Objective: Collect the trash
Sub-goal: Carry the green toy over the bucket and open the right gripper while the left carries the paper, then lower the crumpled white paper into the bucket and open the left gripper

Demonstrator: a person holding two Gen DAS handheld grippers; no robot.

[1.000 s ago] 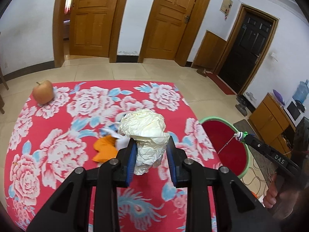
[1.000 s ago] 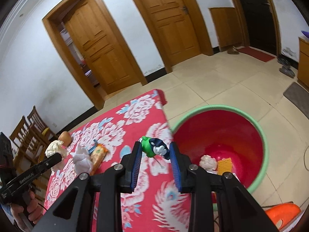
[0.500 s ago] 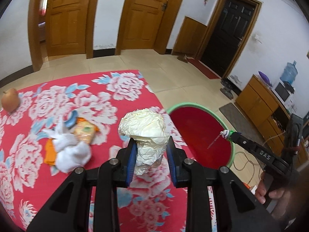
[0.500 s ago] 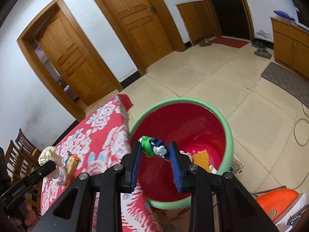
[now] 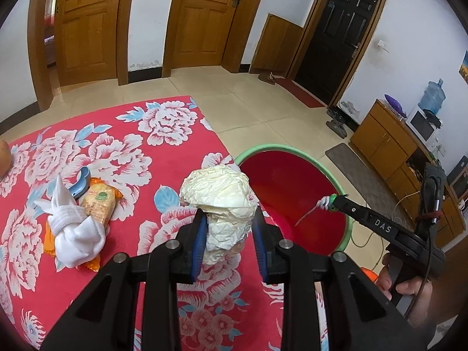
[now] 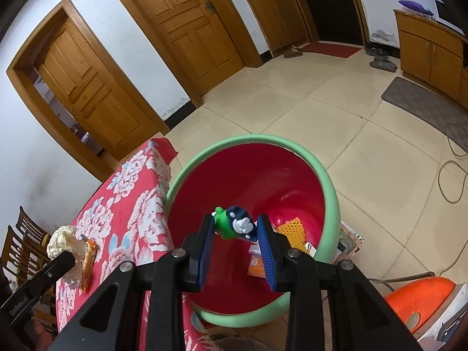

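My left gripper (image 5: 229,228) is shut on a crumpled cream paper ball (image 5: 218,196) and holds it above the right edge of the red floral table (image 5: 122,158). My right gripper (image 6: 235,229) is shut on a small green, blue and white wrapper (image 6: 234,225) and holds it over the red bin with a green rim (image 6: 330,193). That bin also shows in the left wrist view (image 5: 292,149), just right of the table. Inside the bin lie an orange mesh piece (image 6: 292,229) and other scraps.
On the table lie a white sock bundle (image 5: 73,228), an orange snack packet (image 5: 99,201) and a blue object (image 5: 82,180). Wooden doors stand at the back. A wooden cabinet (image 5: 386,146) and cables (image 6: 450,169) are on the right. An orange object (image 6: 421,301) lies near the bin.
Both grippers have swung right towards the bin. The right one now holds its wrapper over the bin's opening; the left one with the paper ball has come to the table's right edge.
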